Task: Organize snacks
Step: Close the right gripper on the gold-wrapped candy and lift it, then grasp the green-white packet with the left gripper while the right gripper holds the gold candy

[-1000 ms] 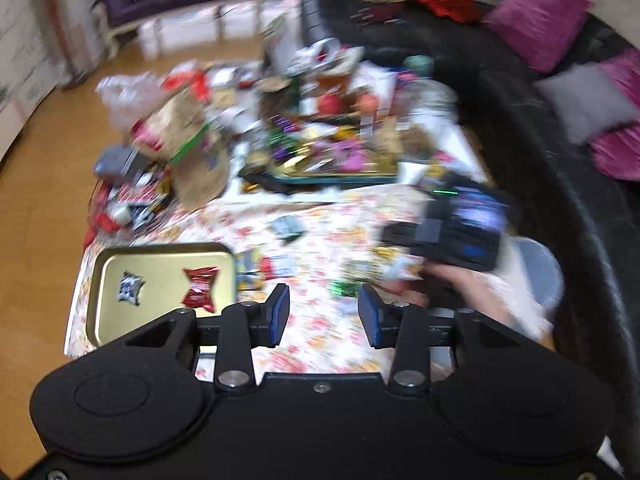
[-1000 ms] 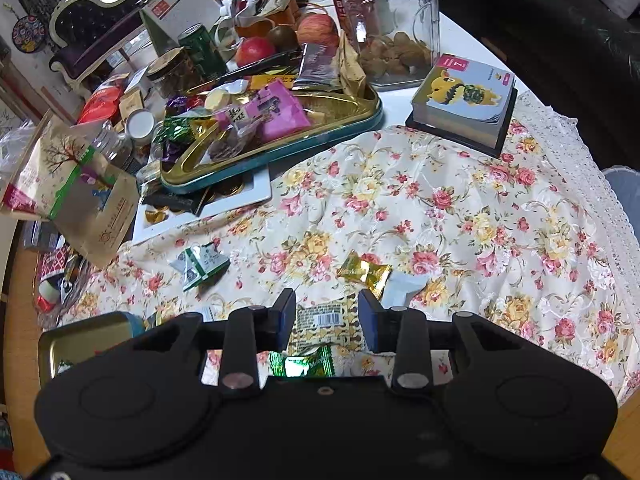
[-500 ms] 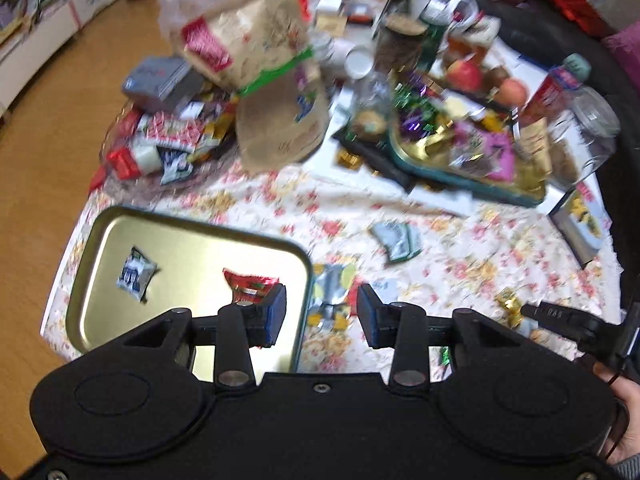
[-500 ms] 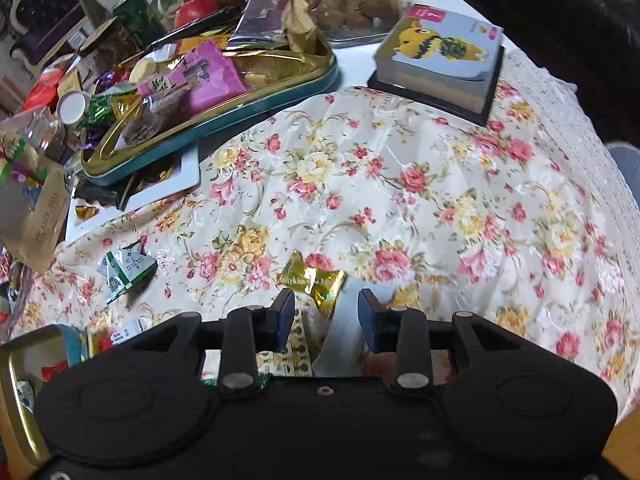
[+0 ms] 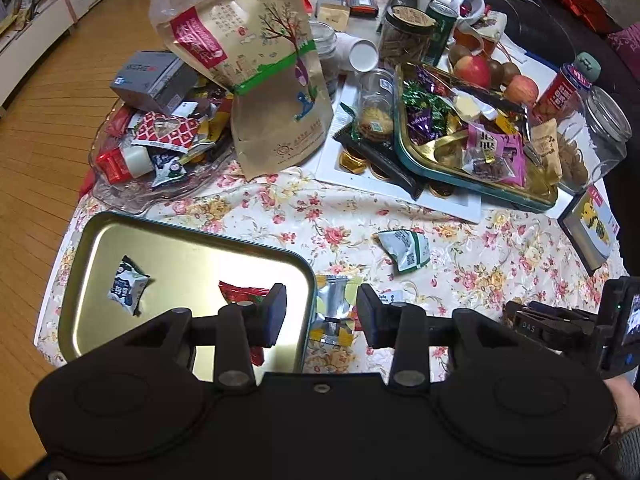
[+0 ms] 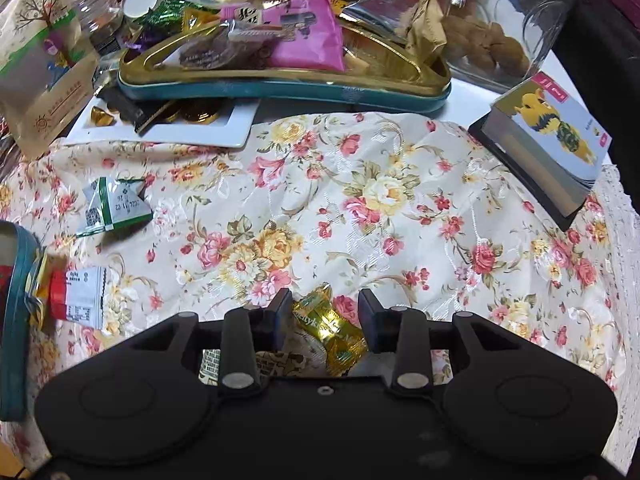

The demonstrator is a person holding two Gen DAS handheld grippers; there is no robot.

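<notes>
Both views are evenly and fairly brightly lit by soft indoor light, with only faint shadows under the wrappers. The strongest glare sits on the gold tray (image 5: pixel 180 248) just left of the left gripper (image 5: pixel 321 312), where a white patch washes out its floor. Between the fingers of the right gripper (image 6: pixel 324 316), the gold candy (image 6: pixel 332 332) glints. Both frames are sharp, without motion blur. Fisheye distortion bends the wooden floor (image 5: pixel 36 128) far left and curves the table edges.
</notes>
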